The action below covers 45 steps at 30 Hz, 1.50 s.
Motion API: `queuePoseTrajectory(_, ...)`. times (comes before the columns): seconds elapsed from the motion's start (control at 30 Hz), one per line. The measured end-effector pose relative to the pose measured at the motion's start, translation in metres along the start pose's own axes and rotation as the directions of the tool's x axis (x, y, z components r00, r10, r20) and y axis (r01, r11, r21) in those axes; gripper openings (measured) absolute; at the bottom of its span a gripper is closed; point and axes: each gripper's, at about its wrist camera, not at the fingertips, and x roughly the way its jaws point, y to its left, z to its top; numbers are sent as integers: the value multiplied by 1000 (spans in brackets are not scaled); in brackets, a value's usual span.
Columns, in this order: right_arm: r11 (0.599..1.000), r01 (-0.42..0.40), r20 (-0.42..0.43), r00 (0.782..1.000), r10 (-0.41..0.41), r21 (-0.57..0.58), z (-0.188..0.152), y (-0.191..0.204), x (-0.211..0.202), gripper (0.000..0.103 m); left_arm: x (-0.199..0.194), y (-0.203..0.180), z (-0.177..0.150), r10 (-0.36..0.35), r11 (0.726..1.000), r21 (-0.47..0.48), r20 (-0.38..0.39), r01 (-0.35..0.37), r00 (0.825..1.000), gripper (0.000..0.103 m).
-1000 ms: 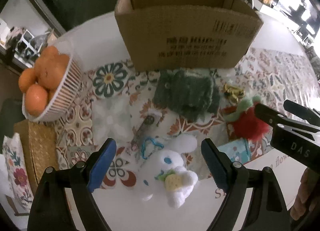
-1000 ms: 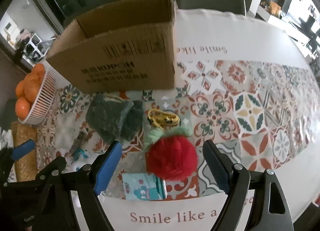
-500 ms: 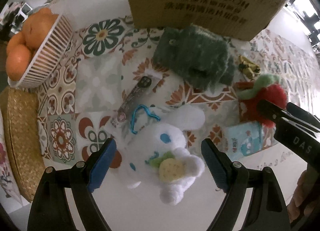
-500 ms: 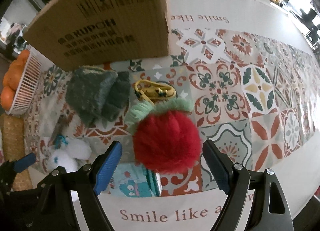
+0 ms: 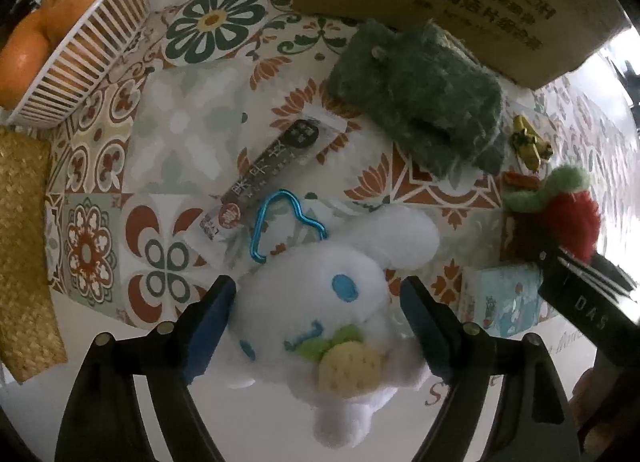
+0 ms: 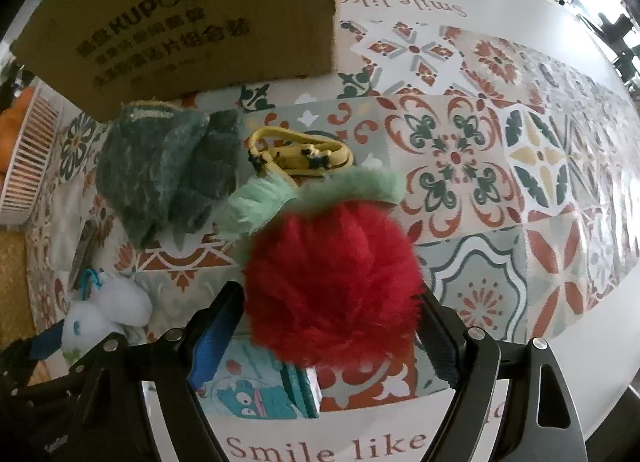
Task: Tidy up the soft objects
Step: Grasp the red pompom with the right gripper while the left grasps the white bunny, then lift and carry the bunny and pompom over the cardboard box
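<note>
Left wrist view showed the left gripper [image 5: 316, 298] spread open, its blue pads either side of the head of the white plush dog with blue eyes [image 5: 340, 302], not yet pressing it. A good close would take the head squarely, keeping the blue metal carabiner [image 5: 280, 221] just ahead and the dark printed sachet [image 5: 268, 177] beyond it out of the pinch.

In the right wrist view the right gripper [image 6: 332, 334] was likewise open, straddling the fluffy red pom-pom strawberry with its pale green top [image 6: 332, 286]. It should squeeze the red body only, clear of the teal cartoon-printed packet [image 6: 256, 390] underneath and the yellow clip [image 6: 300, 157] farther ahead. The shaggy dark green plush [image 6: 160, 169] lay ahead and left of it, against the brown cardboard box [image 6: 192, 21], the likely drop place.

The box print read "KUPOH", or possibly "KUPON", with Chinese lines below; the desk [image 6: 520, 141] cloth read "Smile like"; the right gripper's body, seen from the left, bore "DAS".
</note>
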Motion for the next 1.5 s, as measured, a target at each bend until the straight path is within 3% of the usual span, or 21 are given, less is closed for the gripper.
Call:
queuePoseTrajectory(0.13, 1000, -4, -5, 1000, 4, 3, 0, 7, 6, 81, 5, 2, 3, -1, 1000, -25, 20, 1, 1000, 79)
queuePoseTrajectory(0.27, 1000, 4, -4, 1000, -4, 9, 1, 7, 15, 73, 12, 0, 3, 14, 1000, -26, 38, -13, 999, 77)
queuePoseTrajectory(0.37, 1000, 3, 9, 1000, -3, 13, 2, 2, 21, 71, 17, -4, -1, 41, 999, -11, 50, -41, 998, 70)
queuePoseTrajectory(0.5, 999, 31, 41, 999, -31, -8, 3, -1, 17, 50, 16, -4, -5, 38, 999, 1, 64, -38, 997, 68)
queuePoseTrajectory(0.6, 1000, 19, 53, 998, -19, -15, 4, -3, 15, 42, 10, -3, -8, 15, 1000, 3, 74, -15, 997, 66)
queuePoseTrajectory(0.8, 999, -44, 65, 997, 45, -24, -7, -9, 1, 40, -14, -8, -16, -5, 1000, 25, 152, 1, 988, 66)
queuePoseTrajectory(0.97, 997, -76, 113, 990, 78, -28, -16, -15, -21, 40, -40, -14, -16, 6, 998, 54, 237, -19, 971, 66)
queuePoseTrajectory(1.5, 991, -129, 254, 958, 133, -31, -18, -8, -83, 40, -93, -27, -9, 3, 996, 83, 403, -40, 915, 66)
